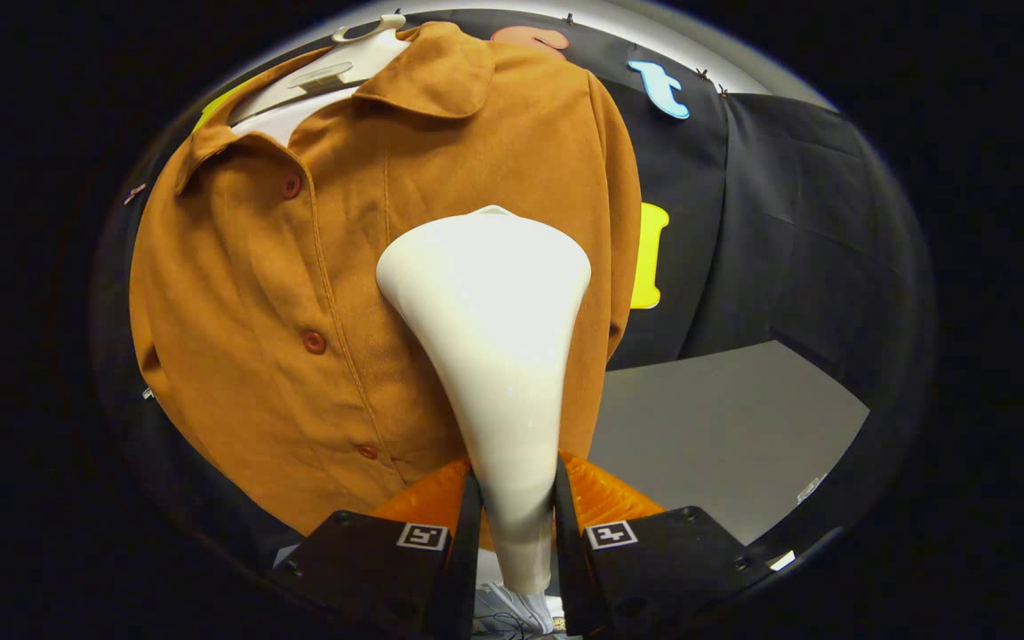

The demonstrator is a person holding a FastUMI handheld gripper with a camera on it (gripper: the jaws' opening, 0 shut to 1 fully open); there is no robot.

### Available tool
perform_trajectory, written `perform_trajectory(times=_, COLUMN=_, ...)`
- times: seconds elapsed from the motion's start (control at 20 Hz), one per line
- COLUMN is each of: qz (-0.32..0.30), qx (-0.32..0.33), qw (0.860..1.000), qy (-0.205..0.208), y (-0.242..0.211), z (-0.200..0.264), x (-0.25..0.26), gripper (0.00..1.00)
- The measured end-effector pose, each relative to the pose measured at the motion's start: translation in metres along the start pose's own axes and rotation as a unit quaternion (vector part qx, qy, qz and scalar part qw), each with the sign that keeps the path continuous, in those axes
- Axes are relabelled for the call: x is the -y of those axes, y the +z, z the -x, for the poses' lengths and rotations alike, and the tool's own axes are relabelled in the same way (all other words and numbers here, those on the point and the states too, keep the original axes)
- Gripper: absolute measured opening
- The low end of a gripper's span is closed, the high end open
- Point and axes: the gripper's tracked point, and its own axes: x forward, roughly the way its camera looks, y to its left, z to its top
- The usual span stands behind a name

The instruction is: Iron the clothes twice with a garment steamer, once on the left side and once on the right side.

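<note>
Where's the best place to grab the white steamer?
Grab the steamer by its narrow neck, from both sides, as the gripper does now. The neck fits between the fingers; the wide head flares out against the shirt and is too broad.

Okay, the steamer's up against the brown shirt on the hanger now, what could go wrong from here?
1. The gripper holds the white steamer only at its narrow neck, both fingers pressing it; the wide head could twist or slip as it is dragged.
2. The steamer head sits beside the button placket; it might catch on a button.
3. The brown shirt hangs loosely on a white hanger, so pressure may just swing it or pull it askew.
</note>
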Motion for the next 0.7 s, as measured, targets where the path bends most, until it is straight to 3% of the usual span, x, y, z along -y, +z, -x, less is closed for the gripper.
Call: perform_trajectory(times=0.7, qz=-0.019, qx=-0.115, qw=0.993, qy=0.007, y=-0.096, z=-0.016, x=0.011, gripper=0.42)
